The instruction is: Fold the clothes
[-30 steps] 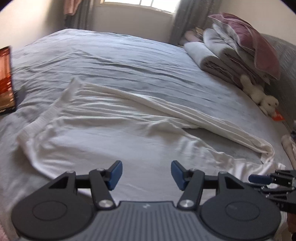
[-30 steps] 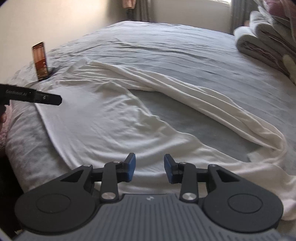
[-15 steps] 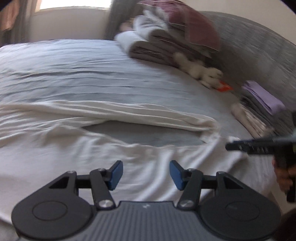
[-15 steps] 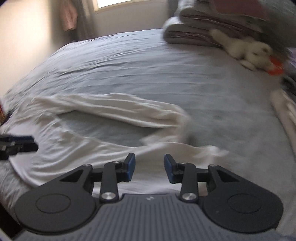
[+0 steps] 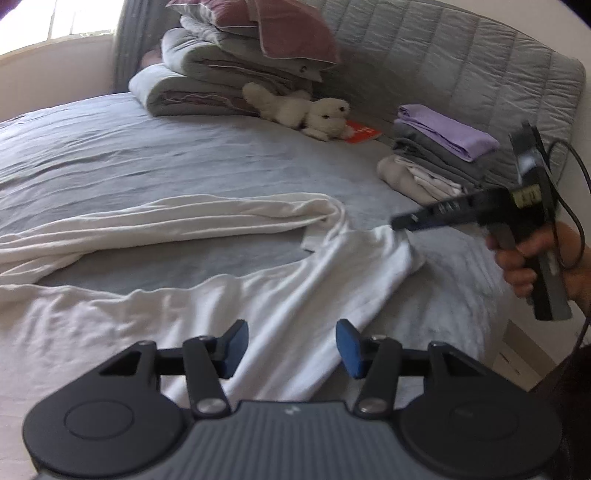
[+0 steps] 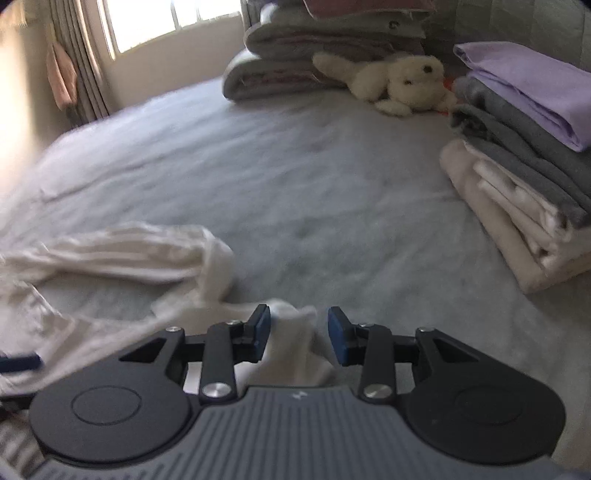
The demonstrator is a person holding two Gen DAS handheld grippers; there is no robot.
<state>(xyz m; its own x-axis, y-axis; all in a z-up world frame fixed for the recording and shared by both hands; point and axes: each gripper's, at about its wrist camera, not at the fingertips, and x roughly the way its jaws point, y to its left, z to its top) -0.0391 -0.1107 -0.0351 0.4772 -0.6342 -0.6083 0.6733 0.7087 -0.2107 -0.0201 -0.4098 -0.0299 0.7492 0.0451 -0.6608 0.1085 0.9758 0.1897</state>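
White cloth lies spread out on the grey bed, a big soft piece of clothing with many wrinkles. The left gripper hangs over it with its two blue pads wide apart, and nothing is between them. The cloth runs under this tool and off to its left side. Ahead of the tool, a long rolled-up part of the cloth stretches across the bed, and bare grey sheet shows between that roll and the flat part.

The right gripper is open too, with a gap between its blue pads. A bunched corner of the cloth sits right in that gap, but the pads are not squeezing it. From the left camera you can see the right gripper off to the right, held in a hand, with its tip just at that same corner.

Far ahead and to the right of the right tool is a stack of folded clothes, purple on top, grey in the middle, cream at the bottom. A fluffy white toy animal lies straight ahead, next to folded blankets. A window with a curtain is far off to the left.
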